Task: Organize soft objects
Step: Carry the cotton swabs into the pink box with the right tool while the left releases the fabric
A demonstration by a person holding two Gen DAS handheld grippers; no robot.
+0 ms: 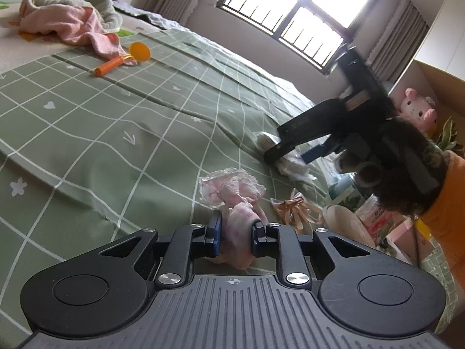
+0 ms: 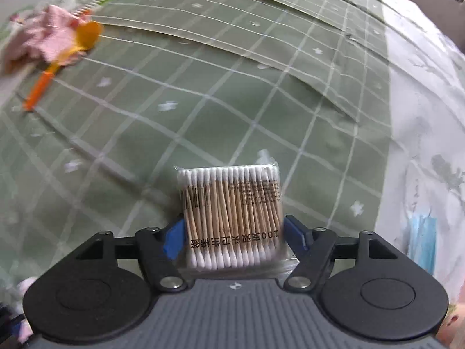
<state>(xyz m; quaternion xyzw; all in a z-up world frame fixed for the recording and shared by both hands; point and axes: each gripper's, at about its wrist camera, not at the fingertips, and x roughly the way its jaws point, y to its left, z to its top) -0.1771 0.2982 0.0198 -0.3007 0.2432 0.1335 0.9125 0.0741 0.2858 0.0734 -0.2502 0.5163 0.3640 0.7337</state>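
Note:
My left gripper point(image 1: 237, 226) is shut on a pink sock with a lacy cuff point(image 1: 232, 189), low over the green checked bedspread point(image 1: 116, 133). My right gripper point(image 2: 232, 232) points steeply down at the bed. A clear pack of cotton swabs point(image 2: 232, 203) lies between its blue pads point(image 2: 174, 238). The left pad is at the pack's edge and a thin gap shows at the right pad. In the left wrist view the right gripper point(image 1: 290, 151) reaches down to the bed's far right side.
A pink towel and plush pile point(image 1: 66, 20) and an orange plastic toy point(image 1: 125, 58) lie at the far left. A ribbon bow point(image 1: 296, 206) and white cloth point(image 1: 293, 168) sit near the bed edge. A person's head point(image 1: 407, 168), a pink pig plush point(image 1: 418, 109) and a blue mask point(image 2: 421, 241) are on the right.

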